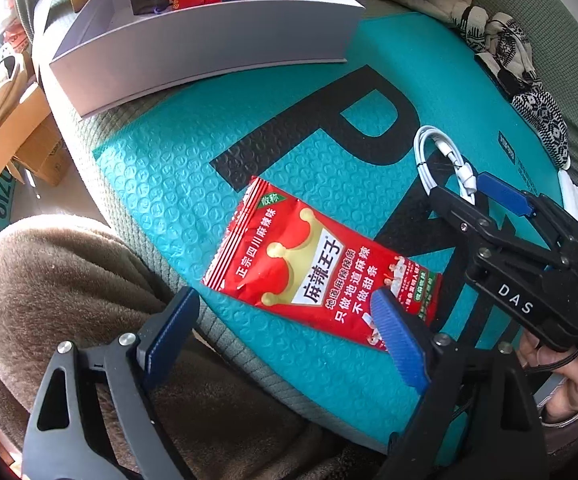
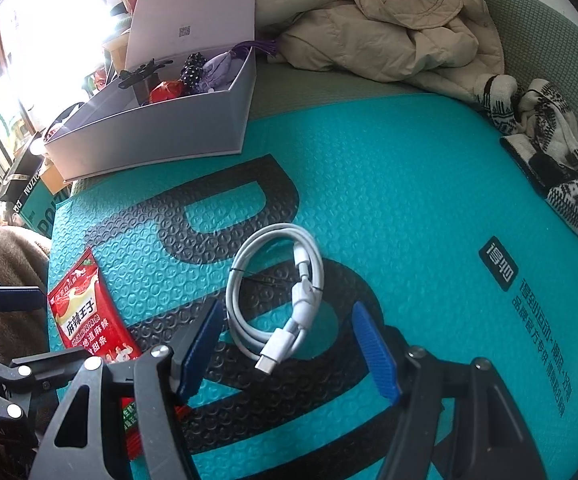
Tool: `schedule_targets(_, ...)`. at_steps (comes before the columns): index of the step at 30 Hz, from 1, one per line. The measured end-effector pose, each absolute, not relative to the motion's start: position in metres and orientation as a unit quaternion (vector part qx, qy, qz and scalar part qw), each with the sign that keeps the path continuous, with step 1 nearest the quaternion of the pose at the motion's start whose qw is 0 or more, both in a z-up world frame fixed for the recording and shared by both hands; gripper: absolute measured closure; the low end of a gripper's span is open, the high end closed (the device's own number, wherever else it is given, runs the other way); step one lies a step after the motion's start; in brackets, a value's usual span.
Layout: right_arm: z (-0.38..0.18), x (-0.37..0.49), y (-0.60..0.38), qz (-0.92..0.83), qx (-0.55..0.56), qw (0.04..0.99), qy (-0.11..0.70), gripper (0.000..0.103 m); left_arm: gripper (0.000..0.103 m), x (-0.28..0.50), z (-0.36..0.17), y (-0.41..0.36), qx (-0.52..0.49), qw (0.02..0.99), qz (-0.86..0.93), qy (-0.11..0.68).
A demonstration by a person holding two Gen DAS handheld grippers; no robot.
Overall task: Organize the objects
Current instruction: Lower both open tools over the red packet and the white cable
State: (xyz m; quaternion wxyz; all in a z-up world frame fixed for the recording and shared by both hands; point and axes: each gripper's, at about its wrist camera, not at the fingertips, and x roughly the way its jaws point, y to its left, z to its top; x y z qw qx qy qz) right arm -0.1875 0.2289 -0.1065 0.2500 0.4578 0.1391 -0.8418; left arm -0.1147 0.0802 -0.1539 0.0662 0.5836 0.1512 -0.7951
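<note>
Evidently two light things are left to gather, and each claw is lined up on one. Lying flat on the teal bubble mailer [image 1: 161, 184], the red snack packet [image 1: 317, 268] sits just ahead of and between the left gripper's [image 1: 285, 336] fingers; it looks thin, crinkly and slick, likely near weightless, so a pinch across one short sealed edge or over a raised crease should hold better than a press on the flat face, where the pads could skate. Its jaws stand wide, one blue pad out past the packet's near edge and the other overlapping its lower corner; whether that pad touches the foil I cannot tell, and nothing is gripped. The coiled white cable [image 2: 277, 292] rests just beyond the right gripper [image 2: 289, 340], its plug end pointing into the gap between the fingers; soft, springy and tied at two spots, it should be taken across the bundled strands near a tie so the loops stay together. That claw is partly open and empty. Farther ahead, well apart from both, stands the open grey box [image 2: 161, 136], the likely destination.
</note>
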Motion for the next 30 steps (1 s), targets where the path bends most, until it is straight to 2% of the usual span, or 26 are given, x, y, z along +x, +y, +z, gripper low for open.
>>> schedule_targets(2,-0.107,-0.189,0.231,-0.841,0.46,0.25,0.133,0.035,0.017,-0.115,-0.147,0.086,0.58,0.07,-0.801,0.129)
schedule_targets(9,-0.106,-0.19,0.24,-0.843,0.462,0.248,0.121,0.035,0.017,-0.123,-0.15,0.099,0.593,0.032,-0.791,0.146)
schedule_targets(14,-0.106,-0.191,0.242,-0.844,0.461,0.251,0.112,0.035,0.023,-0.127,-0.153,0.105,0.583,0.03,-0.799,0.147)
schedule_targets(24,-0.101,-0.194,0.246,-0.85,0.451,0.249,0.108,0.035,0.023,-0.161,-0.152,0.107,0.553,0.008,-0.826,0.106)
schedule_targets(30,-0.1,-0.195,0.241,-0.85,0.442,0.262,0.118,0.035,0.027,-0.16,-0.148,0.106,0.564,0.004,-0.817,0.117)
